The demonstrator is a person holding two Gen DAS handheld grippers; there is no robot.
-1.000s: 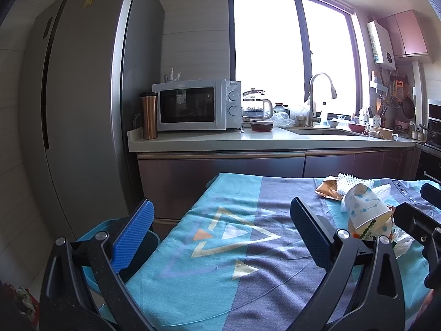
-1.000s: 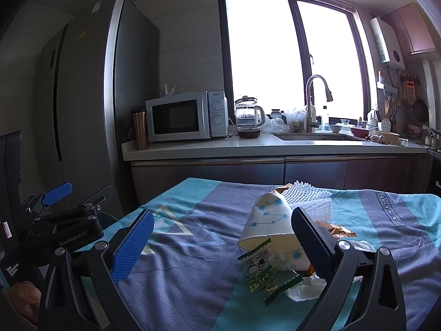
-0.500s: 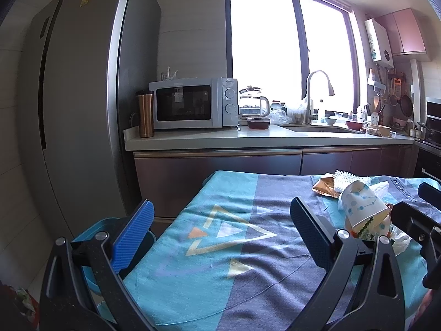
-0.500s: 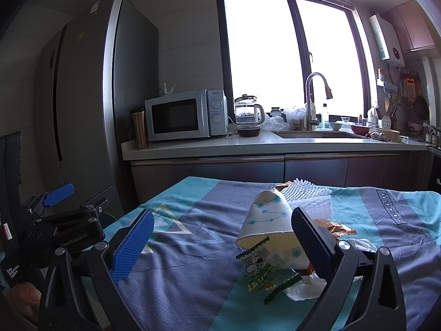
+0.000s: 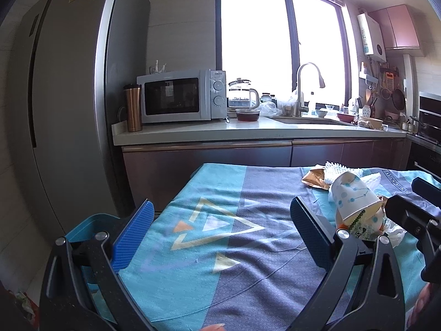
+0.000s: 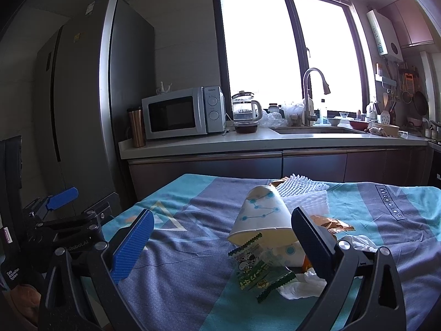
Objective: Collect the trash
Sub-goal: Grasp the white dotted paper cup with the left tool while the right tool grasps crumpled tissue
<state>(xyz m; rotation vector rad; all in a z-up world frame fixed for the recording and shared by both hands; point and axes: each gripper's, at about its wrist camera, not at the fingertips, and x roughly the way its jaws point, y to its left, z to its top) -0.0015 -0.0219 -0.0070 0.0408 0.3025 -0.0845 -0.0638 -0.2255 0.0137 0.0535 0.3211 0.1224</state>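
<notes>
A paper cup [image 6: 261,215] lay on its side amid a heap of trash on the blue patterned tablecloth [image 6: 179,275], a green snack wrapper [image 6: 256,270] just before it. The right gripper [image 6: 220,245] hung over the pile, fingers spread wide and empty. The left gripper [image 5: 220,231], equally splayed, stood well left of the cup.

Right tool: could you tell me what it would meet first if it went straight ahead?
Probably the tipped paper cup and the snack wrapper before it; the open right tool frames both, though depth is unclear.
</notes>
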